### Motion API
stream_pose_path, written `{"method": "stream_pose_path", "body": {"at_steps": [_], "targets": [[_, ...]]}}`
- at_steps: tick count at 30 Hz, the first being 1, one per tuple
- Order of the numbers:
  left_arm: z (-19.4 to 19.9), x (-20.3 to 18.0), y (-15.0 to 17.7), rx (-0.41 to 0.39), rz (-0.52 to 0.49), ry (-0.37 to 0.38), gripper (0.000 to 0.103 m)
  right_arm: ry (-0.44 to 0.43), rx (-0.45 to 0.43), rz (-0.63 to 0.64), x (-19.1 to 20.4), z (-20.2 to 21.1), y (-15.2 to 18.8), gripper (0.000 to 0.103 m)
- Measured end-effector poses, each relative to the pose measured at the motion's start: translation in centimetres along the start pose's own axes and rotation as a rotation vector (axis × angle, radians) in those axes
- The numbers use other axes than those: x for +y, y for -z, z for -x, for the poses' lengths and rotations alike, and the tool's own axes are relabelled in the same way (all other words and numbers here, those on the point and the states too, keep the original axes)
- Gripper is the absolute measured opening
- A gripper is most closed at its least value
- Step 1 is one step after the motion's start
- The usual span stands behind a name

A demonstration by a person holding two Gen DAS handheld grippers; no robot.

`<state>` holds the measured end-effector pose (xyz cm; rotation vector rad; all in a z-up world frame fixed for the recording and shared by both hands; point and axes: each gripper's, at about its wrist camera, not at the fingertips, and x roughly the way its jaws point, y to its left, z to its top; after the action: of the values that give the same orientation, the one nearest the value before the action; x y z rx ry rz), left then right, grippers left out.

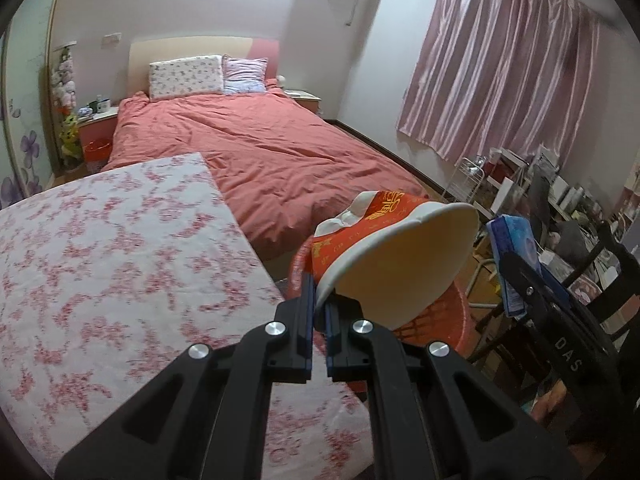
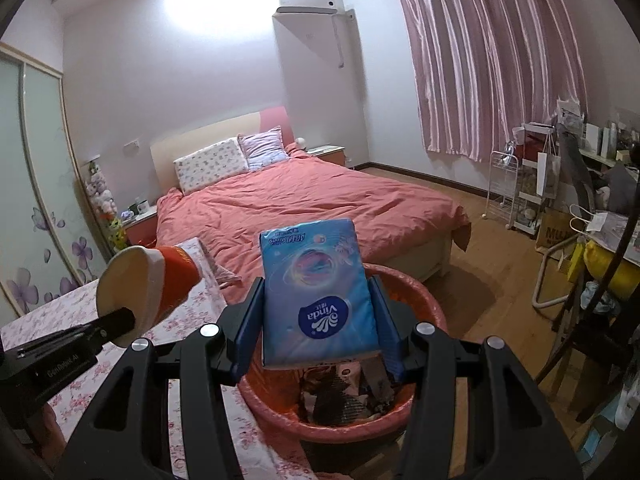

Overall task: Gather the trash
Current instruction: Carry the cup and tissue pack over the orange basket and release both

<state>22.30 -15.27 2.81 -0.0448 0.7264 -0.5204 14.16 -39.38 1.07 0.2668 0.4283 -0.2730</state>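
Observation:
My left gripper is shut on the rim of a red and white paper cup, held tilted over the red trash basket. The cup also shows in the right wrist view, at the left over the table edge. My right gripper is shut on a blue Vinda tissue pack, held above the red trash basket, which holds dark wrappers. The pack and right gripper show at the right of the left wrist view.
A table with a pink floral cloth lies to the left of the basket. A bed with a red quilt stands behind. A black chair and cluttered shelves are at the right, under pink curtains.

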Motion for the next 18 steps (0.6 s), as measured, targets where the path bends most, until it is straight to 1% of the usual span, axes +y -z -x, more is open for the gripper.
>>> {"method": "stream_pose_path", "body": {"at_steps": [10,18], "targets": [[-3.3,-2.5,-0.1,0.04,-0.023,0.054,0.005,0.0,0.0,-0.067,-2.3,-0.8,0.1,0.051],[-6.8,-3.7,-0.4,0.072,-0.029,0.067,0.005,-0.021,0.006,-0.117,-4.2,-2.3,-0.1,0.052]]}}
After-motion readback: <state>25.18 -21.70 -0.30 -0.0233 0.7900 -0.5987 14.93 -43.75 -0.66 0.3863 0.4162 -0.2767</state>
